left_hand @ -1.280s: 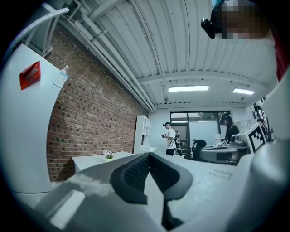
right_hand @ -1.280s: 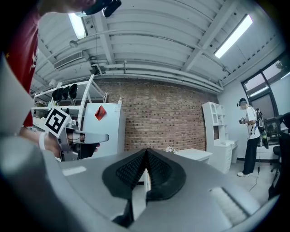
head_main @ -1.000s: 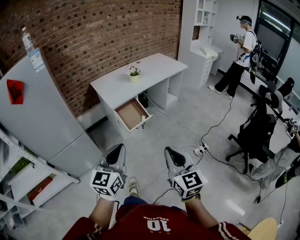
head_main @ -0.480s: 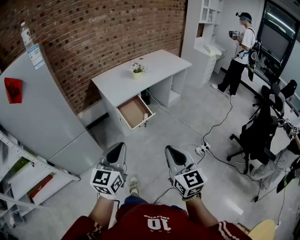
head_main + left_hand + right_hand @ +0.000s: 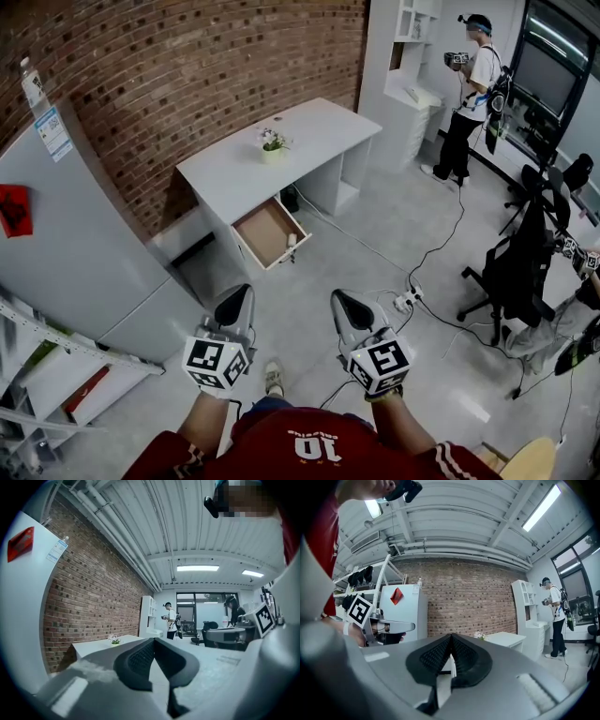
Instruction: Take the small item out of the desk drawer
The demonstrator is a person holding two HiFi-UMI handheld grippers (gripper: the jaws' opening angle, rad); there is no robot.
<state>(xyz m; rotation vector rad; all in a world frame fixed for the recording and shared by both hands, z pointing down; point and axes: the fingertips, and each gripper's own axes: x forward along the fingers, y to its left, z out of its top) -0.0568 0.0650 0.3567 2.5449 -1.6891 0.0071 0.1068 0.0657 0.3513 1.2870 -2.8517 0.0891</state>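
Note:
A white desk (image 5: 281, 155) stands against the brick wall, its wooden drawer (image 5: 267, 234) pulled open toward the floor. A small pale item (image 5: 292, 241) lies at the drawer's front right corner. My left gripper (image 5: 234, 306) and right gripper (image 5: 349, 309) hang at waist height, well short of the desk, both shut and empty. In the left gripper view the pads (image 5: 154, 641) meet with nothing between them. The right gripper's tips (image 5: 451, 646) also meet, and the desk (image 5: 501, 639) shows beyond them.
A grey fridge (image 5: 75, 253) stands to the left with a metal shelf rack (image 5: 56, 370) below it. A small flower pot (image 5: 272, 145) sits on the desk. A power strip and cables (image 5: 403, 300) lie on the floor. Office chairs (image 5: 516, 272) and a person (image 5: 469, 89) are at right.
The head view has shifted slightly; the desk and drawer sit a little lower and nearer. Both grippers stay shut in the same place before me.

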